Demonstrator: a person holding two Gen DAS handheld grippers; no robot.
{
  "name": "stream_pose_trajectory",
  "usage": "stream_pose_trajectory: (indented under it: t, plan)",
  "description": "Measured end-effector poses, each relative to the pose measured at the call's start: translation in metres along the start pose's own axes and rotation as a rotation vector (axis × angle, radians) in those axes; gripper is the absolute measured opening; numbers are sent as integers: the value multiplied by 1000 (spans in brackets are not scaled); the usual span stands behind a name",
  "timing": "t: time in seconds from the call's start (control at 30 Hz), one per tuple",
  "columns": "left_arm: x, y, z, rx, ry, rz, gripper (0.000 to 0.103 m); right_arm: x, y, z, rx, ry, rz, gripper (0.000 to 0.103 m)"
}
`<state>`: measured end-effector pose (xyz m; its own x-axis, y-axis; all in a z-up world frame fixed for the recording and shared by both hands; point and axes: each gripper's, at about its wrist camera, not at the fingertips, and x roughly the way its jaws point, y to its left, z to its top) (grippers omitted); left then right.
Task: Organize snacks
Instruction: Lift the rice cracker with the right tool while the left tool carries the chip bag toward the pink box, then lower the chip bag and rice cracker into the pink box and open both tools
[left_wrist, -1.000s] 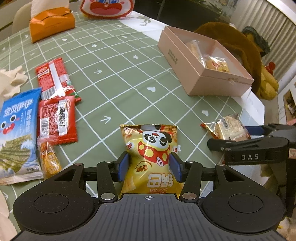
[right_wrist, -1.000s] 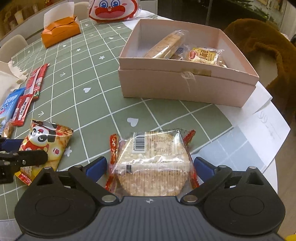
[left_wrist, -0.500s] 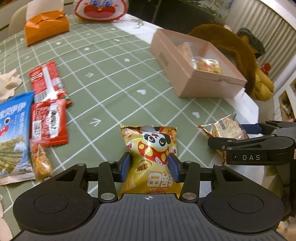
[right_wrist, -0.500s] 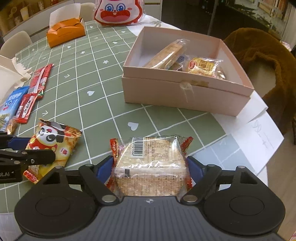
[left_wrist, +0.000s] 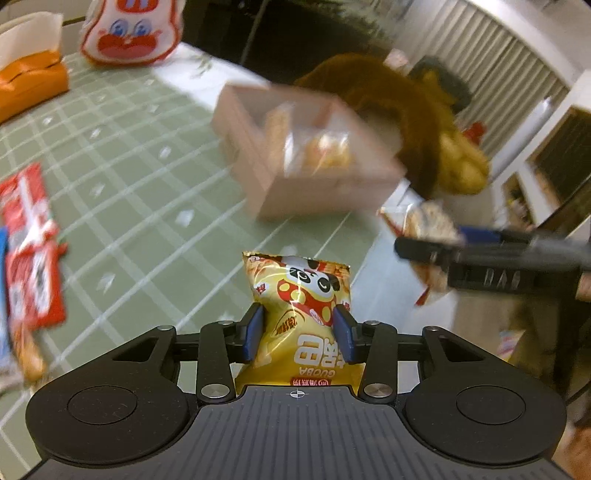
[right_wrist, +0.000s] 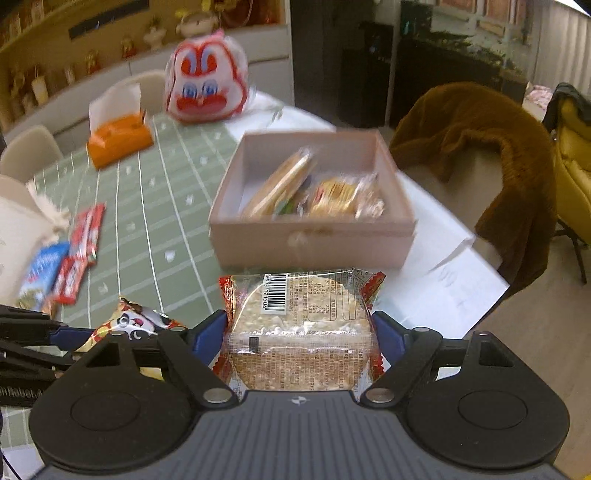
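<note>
- Left gripper (left_wrist: 298, 336): jaws closing on the yellow panda snack bag (left_wrist: 300, 314), its lower end hidden.
- Right gripper (right_wrist: 300, 334): clamps the clear cracker packet (right_wrist: 301, 332).
- Pink box (right_wrist: 314, 242) (contents blurred) beyond, on the green table (right_wrist: 147, 206).

Right gripper (right_wrist: 300, 334) clamped on a clear-wrapped rice cracker pack (right_wrist: 300, 332), blue pads pressed against both red-edged sides, barcode label facing up. Pack held clear of the green grid tablecloth (right_wrist: 147, 206). Straight ahead, an open pink box (right_wrist: 314, 240) with wrapped snacks inside. Far left, red snack packets (right_wrist: 83, 251) and a blue seaweed packet (right_wrist: 42, 273) lying on the cloth. Lower left, left gripper (right_wrist: 55, 339) with a yellow panda snack bag (right_wrist: 133, 325) between its fingers. Farther back, orange tissue box (right_wrist: 120, 142) and a red-and-white cartoon bag (right_wrist: 207, 85). Brown fur coat (right_wrist: 480, 147) draped over a chair at right.
</note>
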<state>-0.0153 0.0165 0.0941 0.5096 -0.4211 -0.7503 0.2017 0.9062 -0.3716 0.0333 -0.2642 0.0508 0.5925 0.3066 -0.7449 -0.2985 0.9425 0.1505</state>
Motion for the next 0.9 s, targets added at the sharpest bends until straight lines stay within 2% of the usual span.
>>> stream_pose_trajectory:
  t: [0.13, 0.23, 0.3, 0.4, 0.47, 0.53, 0.57, 0.67, 0.73, 0.8, 0.9]
  plan:
    - [-21, -11, 67, 44, -116, -19, 46, -28, -14, 37, -17, -103, -12, 84]
    - [-17, -18, 110, 82, -182, -3, 46, -43, -24, 82, -22, -181, -27, 84]
    - [-3, -18, 132, 78, -205, -2, 46, -47, -32, 112, -12, -214, -26, 84]
    - [35, -6, 157, -7, -199, -93, 47, -39, -41, 155, 10, -233, -39, 84]
    - [76, 3, 168, -42, -174, -106, 47, -23, -45, 176, 29, -219, -41, 84]
    - [105, 17, 173, -105, -146, -96, 45, 5, -48, 195, 74, -172, -34, 84]
    - [110, 24, 172, -142, -153, -115, 45, 21, -50, 202, 100, -141, -31, 84]
    - [98, 40, 166, -153, -192, -134, 45, 75, -56, 210, 187, -56, 4, 86]
    - [86, 51, 158, -137, -199, -86, 45, 108, -61, 208, 235, 0, 44, 88]
    - [71, 67, 148, -141, -195, -23, 45, 135, -65, 202, 299, 56, 33, 88]
    - [52, 87, 125, -147, -186, 114, 45, 149, -67, 191, 341, 88, 37, 88]
